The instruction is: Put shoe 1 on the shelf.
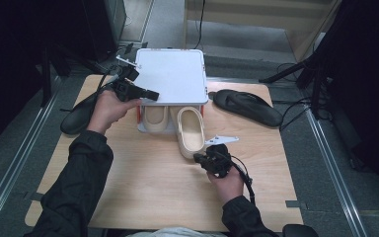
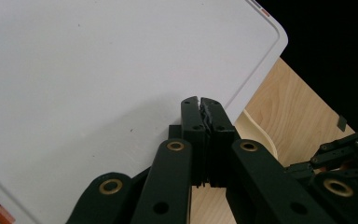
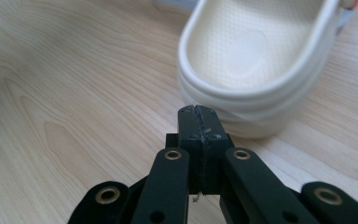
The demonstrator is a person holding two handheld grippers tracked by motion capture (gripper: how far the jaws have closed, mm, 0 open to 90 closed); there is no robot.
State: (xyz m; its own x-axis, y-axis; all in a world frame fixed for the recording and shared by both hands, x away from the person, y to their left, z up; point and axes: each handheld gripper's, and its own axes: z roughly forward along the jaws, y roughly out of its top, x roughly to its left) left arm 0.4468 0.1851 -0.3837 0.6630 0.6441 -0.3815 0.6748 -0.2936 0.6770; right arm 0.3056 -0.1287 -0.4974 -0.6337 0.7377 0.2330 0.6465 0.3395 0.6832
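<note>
**Cream shoe being approached heel-first by the right tongs**

The cream shoe [image 1: 191, 132] is being left half out of the white box [image 1: 170, 76], its long axis running from the box toward the person. The right tongs [image 1: 198, 158], jaws pressed together and empty, are being held just beside the heel, so the shoe lies directly ahead of them. The left tongs [image 1: 154, 94], likewise closed on nothing, are being rested on the box lid, farther from the heel.

Right claw [image 1: 198, 158] closed beside cream shoe [image 1: 191, 132].
</note>
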